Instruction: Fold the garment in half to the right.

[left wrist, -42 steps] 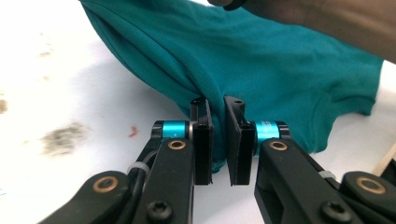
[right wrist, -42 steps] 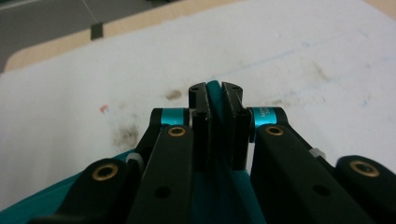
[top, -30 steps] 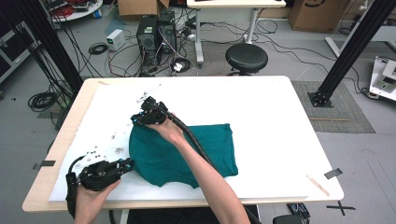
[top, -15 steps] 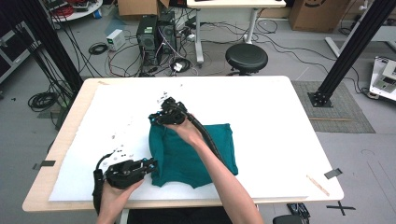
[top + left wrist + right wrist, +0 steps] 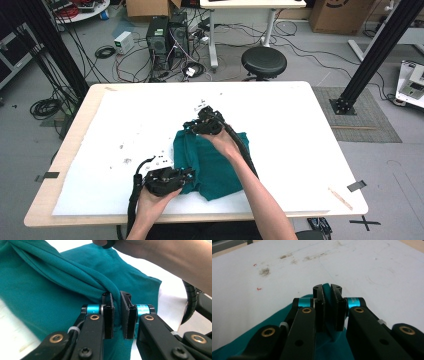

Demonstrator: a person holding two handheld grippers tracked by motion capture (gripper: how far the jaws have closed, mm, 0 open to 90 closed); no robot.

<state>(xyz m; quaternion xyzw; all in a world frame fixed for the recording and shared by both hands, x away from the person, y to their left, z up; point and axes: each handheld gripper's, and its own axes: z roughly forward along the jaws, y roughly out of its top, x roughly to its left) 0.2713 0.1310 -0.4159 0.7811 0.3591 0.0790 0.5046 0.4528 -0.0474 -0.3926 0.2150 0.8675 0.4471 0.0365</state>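
A teal cloth (image 5: 212, 160) lies partly folded on the white sheet (image 5: 300, 145) in the middle of the table. My left gripper (image 5: 189, 173) is at the cloth's near left edge, shut on a bunched fold of the teal cloth (image 5: 62, 272); the fabric passes between its pads (image 5: 109, 315). My right gripper (image 5: 196, 125) is at the cloth's far left corner, shut on the cloth's edge (image 5: 327, 293), which shows between its black pads (image 5: 319, 307). In the left gripper view the right forearm (image 5: 170, 257) crosses above the cloth.
The white sheet covers most of the wooden table (image 5: 75, 150) and carries small dark specks (image 5: 125, 160) left of the cloth. Beyond the far edge stand a black stool (image 5: 264, 60) and computer cases (image 5: 165, 32) among cables. Black frame posts (image 5: 380, 45) rise at the right.
Both grippers have moved to the right across the table, dragging the cloth's left edge with them. The cloth has folded over itself and now looks narrower.
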